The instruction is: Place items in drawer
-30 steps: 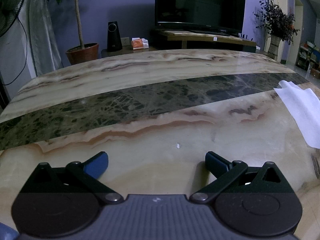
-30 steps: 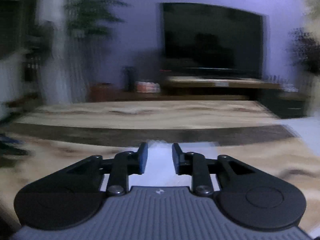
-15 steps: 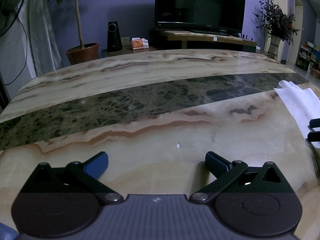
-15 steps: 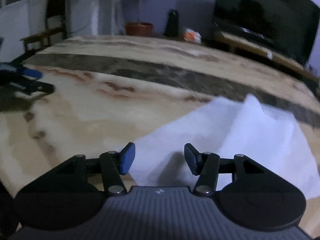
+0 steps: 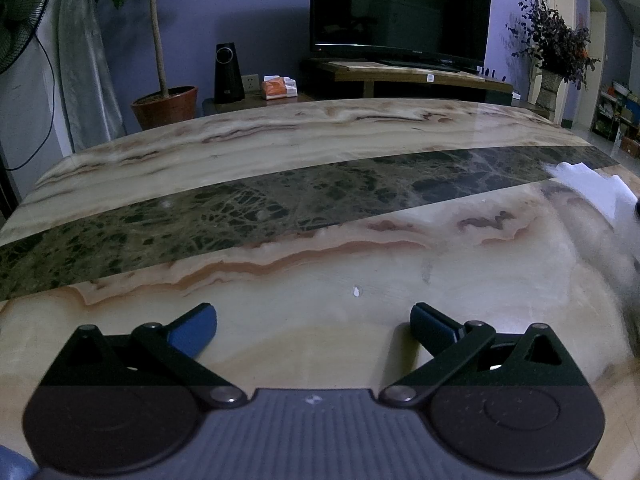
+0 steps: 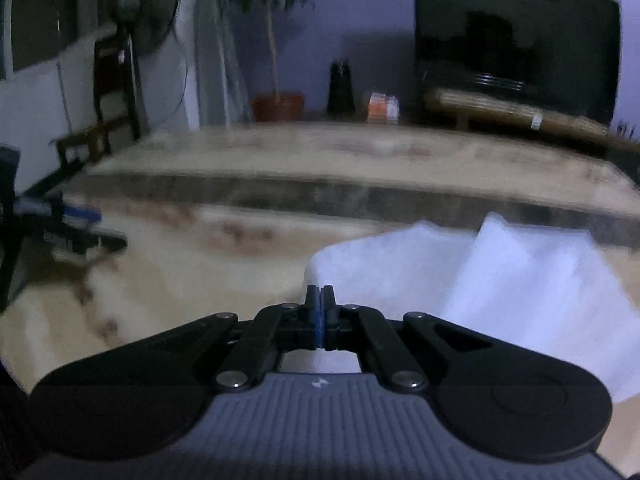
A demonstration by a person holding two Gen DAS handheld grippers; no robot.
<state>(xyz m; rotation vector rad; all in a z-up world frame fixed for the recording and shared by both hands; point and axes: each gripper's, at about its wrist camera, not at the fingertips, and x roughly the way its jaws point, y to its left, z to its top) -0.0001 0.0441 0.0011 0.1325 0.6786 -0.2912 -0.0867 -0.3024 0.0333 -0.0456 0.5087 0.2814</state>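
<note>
The right claw was pressed together on the near edge of a white cloth, which fanned out ahead of it and to its right over the marble desk; the view was blurred, so how much cloth it had caught I could not tell. The left claw sat spread and empty, low over the desk, the cloth far off to its right. No drawer showed anywhere. A good lift, I reckoned, meant rising slowly, keeping the pinch firm so the limp cloth would not slip free.
</note>
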